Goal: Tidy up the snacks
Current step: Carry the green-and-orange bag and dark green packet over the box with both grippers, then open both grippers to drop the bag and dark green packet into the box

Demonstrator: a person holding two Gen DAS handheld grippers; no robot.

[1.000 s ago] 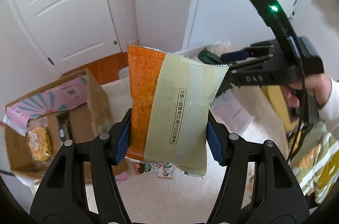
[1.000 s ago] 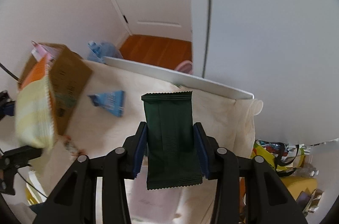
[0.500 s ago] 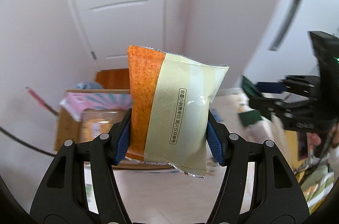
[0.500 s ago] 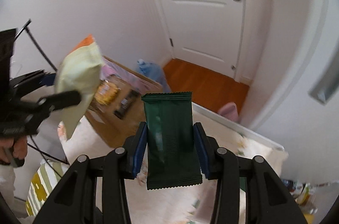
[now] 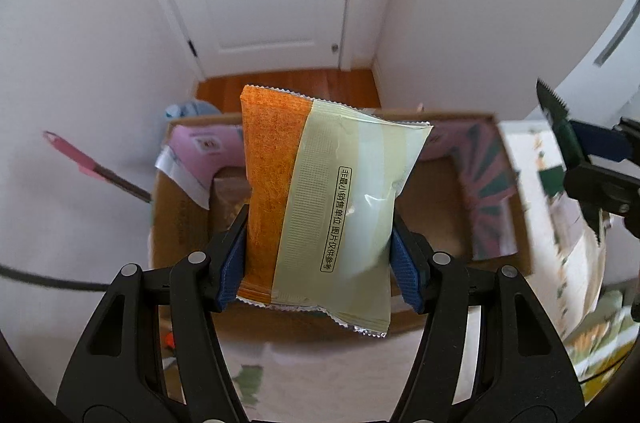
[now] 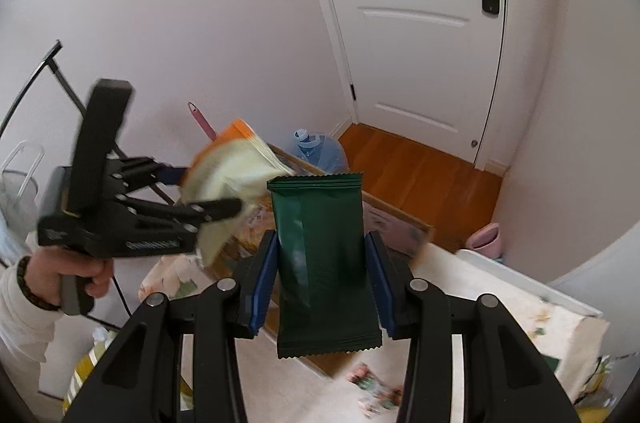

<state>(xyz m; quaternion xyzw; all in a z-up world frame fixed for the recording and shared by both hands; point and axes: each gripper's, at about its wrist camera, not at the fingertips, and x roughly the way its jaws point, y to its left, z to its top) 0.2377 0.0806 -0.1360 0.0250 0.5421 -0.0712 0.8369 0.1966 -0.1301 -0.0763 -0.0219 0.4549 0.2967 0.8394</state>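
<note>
My left gripper (image 5: 320,263) is shut on an orange and pale green snack packet (image 5: 328,207) and holds it above an open cardboard box (image 5: 500,223) with pink flaps. My right gripper (image 6: 320,283) is shut on a dark green snack packet (image 6: 324,263), held upright in front of the same box (image 6: 400,219). The left gripper with its packet (image 6: 228,175) shows at the left of the right wrist view. The right gripper's green packet (image 5: 560,127) shows at the right edge of the left wrist view.
The box stands on a cloth-covered surface (image 5: 360,375) with small snack wrappers (image 6: 376,387) on it. Behind are a white door (image 6: 420,23), wood floor (image 6: 420,175), a blue water jug (image 6: 316,151) and a pink-handled tool (image 5: 80,163).
Both grippers have swung left toward the cardboard box, each still holding its packet. The box now sits directly behind the left packet.
</note>
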